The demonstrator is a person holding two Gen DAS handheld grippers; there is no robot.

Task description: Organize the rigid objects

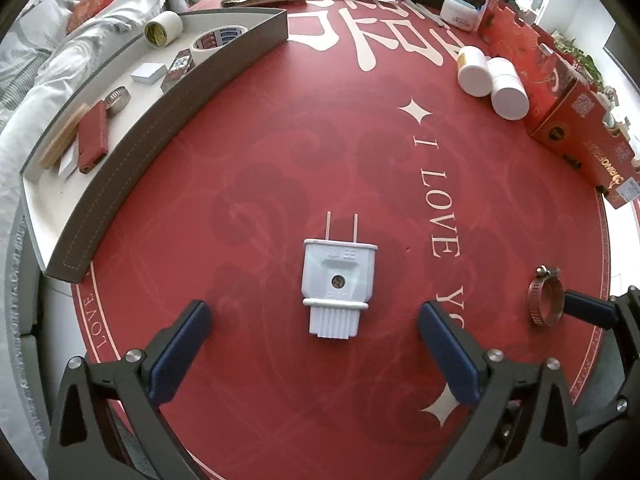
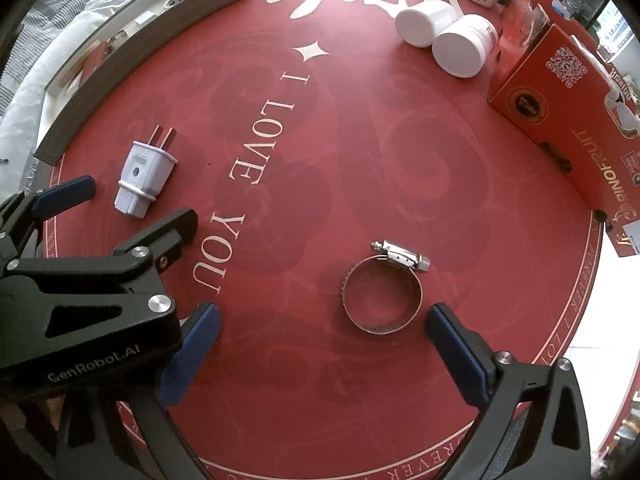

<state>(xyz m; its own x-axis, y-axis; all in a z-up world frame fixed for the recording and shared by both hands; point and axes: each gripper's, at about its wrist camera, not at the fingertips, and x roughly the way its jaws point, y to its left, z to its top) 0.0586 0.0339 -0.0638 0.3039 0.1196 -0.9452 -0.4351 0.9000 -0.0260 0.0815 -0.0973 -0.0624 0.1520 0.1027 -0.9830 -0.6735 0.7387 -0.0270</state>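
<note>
Both tongs spread wide, gripping nothing. Left tongs [image 1: 314, 344] above plug [image 1: 338, 286]; right tongs [image 2: 322, 344] beside clamp ring [image 2: 382, 294]. Advised: centre over each, lower squarely, close firmly before lifting toward tray [image 1: 160, 120].

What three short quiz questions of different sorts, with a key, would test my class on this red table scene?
1. True or false: the white plug lies inside the grey tray.
2. Which thing lies nearest the right gripper? A) the metal hose clamp B) a roll of tape C) a white bottle
3. Fill in: both grippers are ____, holding nothing.

Key: 1 false, it lies on the red mat, between the open fingers of the left gripper. 2 A. 3 open.
</note>
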